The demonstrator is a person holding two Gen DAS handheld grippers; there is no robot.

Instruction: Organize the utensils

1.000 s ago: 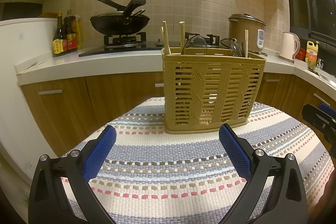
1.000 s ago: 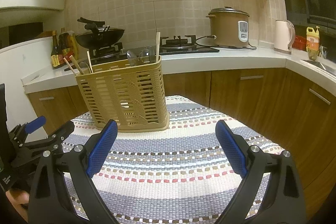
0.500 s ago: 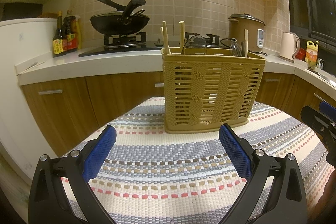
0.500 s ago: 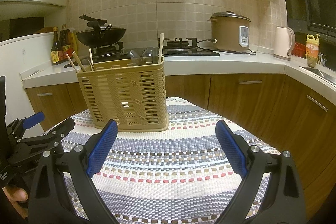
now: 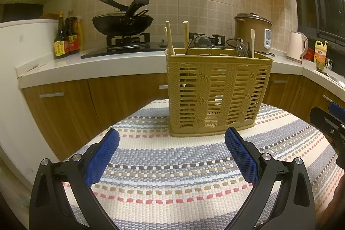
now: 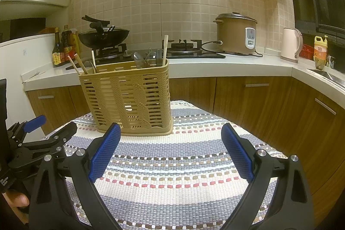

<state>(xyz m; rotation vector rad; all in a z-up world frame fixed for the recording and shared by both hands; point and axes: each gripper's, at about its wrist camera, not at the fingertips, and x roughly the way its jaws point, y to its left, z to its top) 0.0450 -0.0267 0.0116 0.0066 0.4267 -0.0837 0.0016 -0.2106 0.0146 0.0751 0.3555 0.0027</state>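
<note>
Between your two sets of blue pads nothing is held: the left gripper [image 5: 171,153] is spread wide and empty above the striped woven mat [image 5: 183,178], and the right gripper [image 6: 170,149] is just as wide apart, also carrying nothing. Ahead of both stands the tan slatted utensil basket [image 5: 217,96], upright near the far edge of the mat, with wooden chopsticks [image 5: 170,39], a wooden stick at its right end and some metal utensils [image 6: 148,58] poking above the rim; no loose utensil shows on the mat. The basket looks light and tall for its base, so if you reach in and pull a handle at an angle, it could tip or slide toward the table's far edge. The metal pieces overlap, and lifting one may drag another out with it. Your grippers are close to each other, the left one showing at the edge of the right wrist view, so converging on the basket together risks a knock. The slats hide the lower ends, so snags there cannot be ruled out.
</note>
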